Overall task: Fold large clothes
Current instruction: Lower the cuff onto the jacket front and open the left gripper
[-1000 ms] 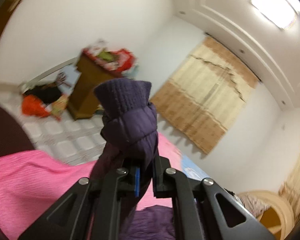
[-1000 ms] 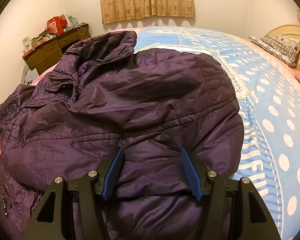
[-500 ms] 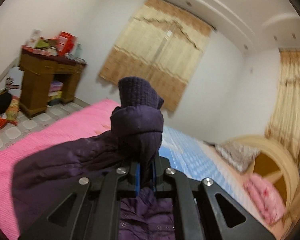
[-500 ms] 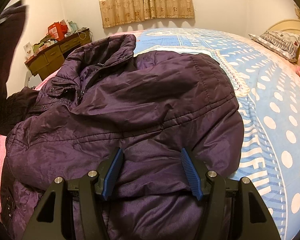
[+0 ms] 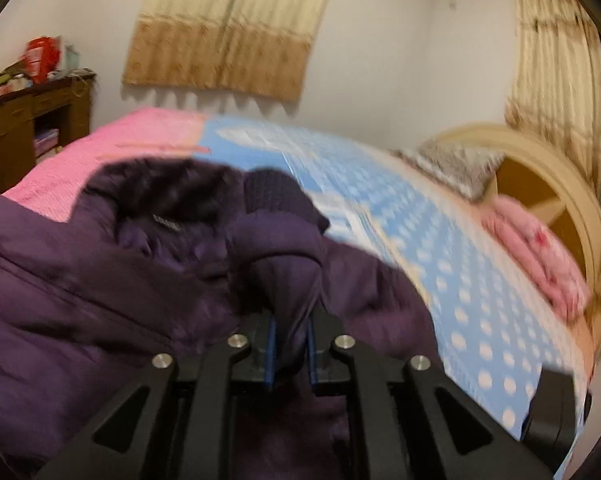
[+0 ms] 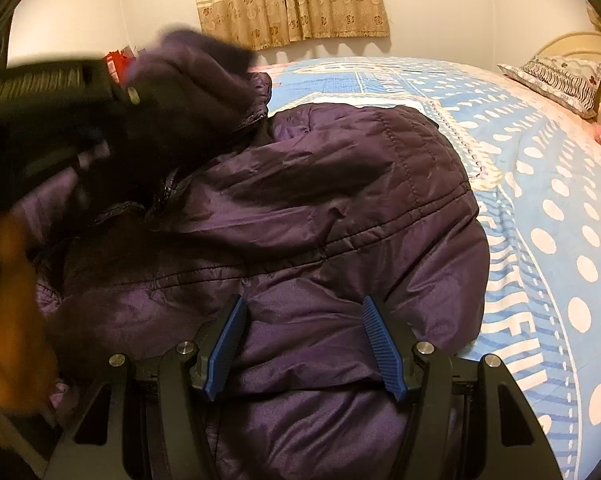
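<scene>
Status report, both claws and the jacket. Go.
Left claw shut on the sleeve, carrying it over the collar. Right claw open, low over the purple jacket on the bed. Nothing in the way.

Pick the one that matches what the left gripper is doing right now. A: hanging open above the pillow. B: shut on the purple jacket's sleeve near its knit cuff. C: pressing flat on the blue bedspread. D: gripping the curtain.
B: the left gripper has its blue pads closed on the sleeve of the purple jacket, with the knit cuff sticking out beyond them.
</scene>
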The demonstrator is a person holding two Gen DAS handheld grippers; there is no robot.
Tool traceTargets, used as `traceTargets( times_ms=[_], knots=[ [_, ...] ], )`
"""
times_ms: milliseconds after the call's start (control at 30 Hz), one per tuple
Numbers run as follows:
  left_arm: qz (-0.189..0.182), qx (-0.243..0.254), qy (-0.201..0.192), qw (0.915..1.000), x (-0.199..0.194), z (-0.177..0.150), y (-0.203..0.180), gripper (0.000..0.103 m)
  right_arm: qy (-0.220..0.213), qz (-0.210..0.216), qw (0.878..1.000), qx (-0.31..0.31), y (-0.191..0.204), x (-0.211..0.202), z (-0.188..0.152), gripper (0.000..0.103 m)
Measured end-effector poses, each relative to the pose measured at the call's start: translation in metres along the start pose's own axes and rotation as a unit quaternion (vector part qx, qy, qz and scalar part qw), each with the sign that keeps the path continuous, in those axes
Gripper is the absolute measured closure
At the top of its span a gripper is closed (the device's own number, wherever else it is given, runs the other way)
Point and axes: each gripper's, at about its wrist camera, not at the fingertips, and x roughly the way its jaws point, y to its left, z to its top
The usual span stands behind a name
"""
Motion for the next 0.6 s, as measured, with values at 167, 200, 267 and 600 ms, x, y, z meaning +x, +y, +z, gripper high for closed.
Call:
traceTargets(
  times_ms=[167, 200, 267, 600],
  knots=[
    [-0.022, 0.064, -0.027, 0.9973, -0.05, 0.003, -0.022, 0.057, -0.004, 0.011, 1.0, 0.011, -0.008, -0.003, -0.001, 0.041],
    [-0.022, 0.075, -0.047, 0.9958, -0.068, 0.005, -0.021, 0.045, -0.004, 0.012, 1.0, 0.012, -0.008, -0.004, -0.001, 0.041],
    [-0.01, 0.091, -0.092, 0.9915, -0.098, 0.007, -0.012, 0.015, -0.007, 0.016, 1.0, 0.015, -0.011, -0.006, -0.001, 0.041],
    [0.251, 0.067, 0.001, 0.9655, -0.092, 0.014, 0.165, 0.012, -0.068, 0.092, 0.988, 0.105, -0.038, -0.054, 0.011, 0.034]
  ],
)
